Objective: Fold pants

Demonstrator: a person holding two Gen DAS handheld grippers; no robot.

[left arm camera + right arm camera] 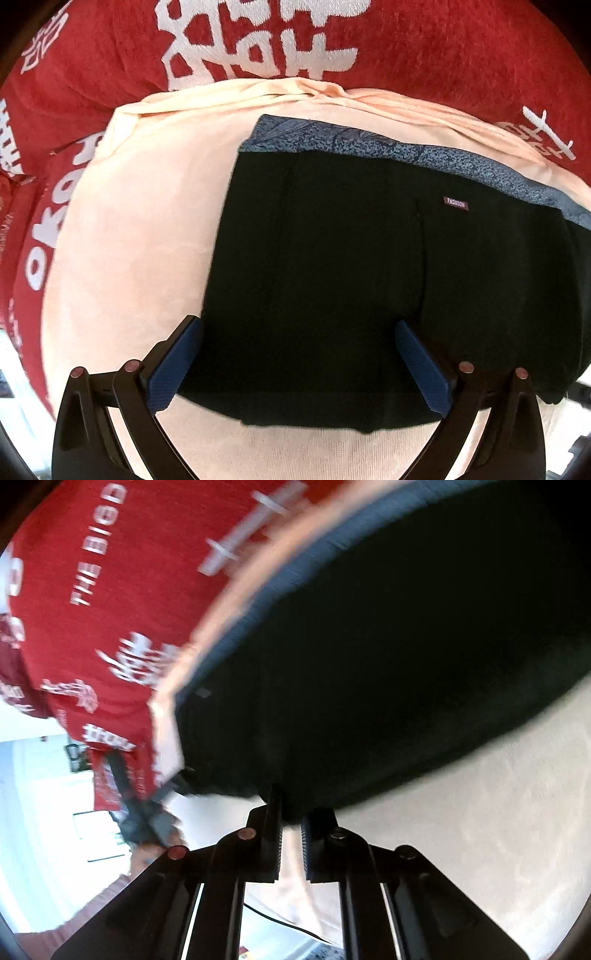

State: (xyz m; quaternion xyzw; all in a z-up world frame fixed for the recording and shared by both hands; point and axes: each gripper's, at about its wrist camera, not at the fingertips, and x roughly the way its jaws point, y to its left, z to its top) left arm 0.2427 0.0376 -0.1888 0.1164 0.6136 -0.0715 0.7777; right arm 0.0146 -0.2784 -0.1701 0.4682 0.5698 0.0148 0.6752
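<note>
Left wrist view: red blanket (92,55) with white lettering along the left edge and top, then a peach cloth (129,240) spread over it. The black pants (332,277) sit centre to right of the frame, folded into a block, with a blue patterned band (406,155) along the top edge. The left gripper (299,325) is spread wide at the bottom, hovering over the pants' near edge. Right wrist view is blurry: the right gripper (291,812) is nearly pressed together, pinching the pants' edge at bottom centre.
</note>
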